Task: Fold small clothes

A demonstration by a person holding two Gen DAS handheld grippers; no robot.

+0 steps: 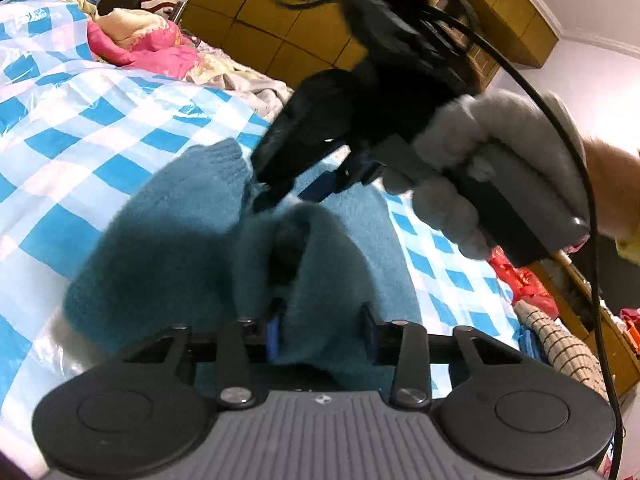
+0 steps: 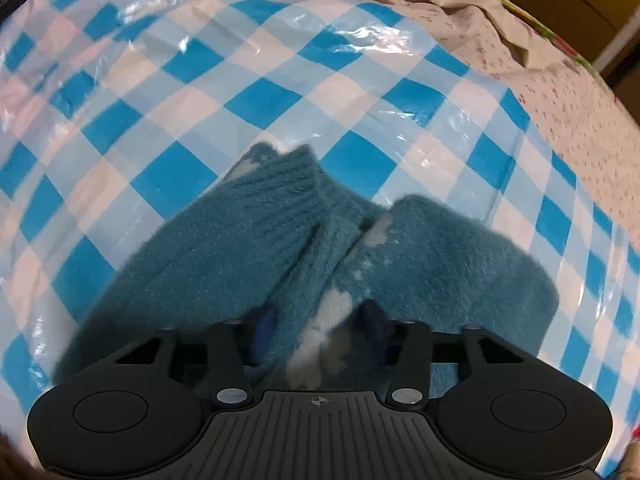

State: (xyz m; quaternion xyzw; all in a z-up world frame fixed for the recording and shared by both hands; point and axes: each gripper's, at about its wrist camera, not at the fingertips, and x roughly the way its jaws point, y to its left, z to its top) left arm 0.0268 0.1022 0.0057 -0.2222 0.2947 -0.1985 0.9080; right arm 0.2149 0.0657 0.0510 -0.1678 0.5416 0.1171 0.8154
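Left wrist view: left claw (image 1: 320, 320) pinches teal knit (image 1: 168, 232) on checkered bed (image 1: 80, 120) — right claw (image 2: 316, 328) pinches it too. Mid-fold, likely; next, carry one end over, keeping both grips.

No words, brand names or numbers can be read in either view. One small crosshair mark (image 1: 322, 399) is printed on the ribbed grey housing of the left claw, and a matching crosshair sign (image 2: 319, 401) is seen on the right claw's housing.
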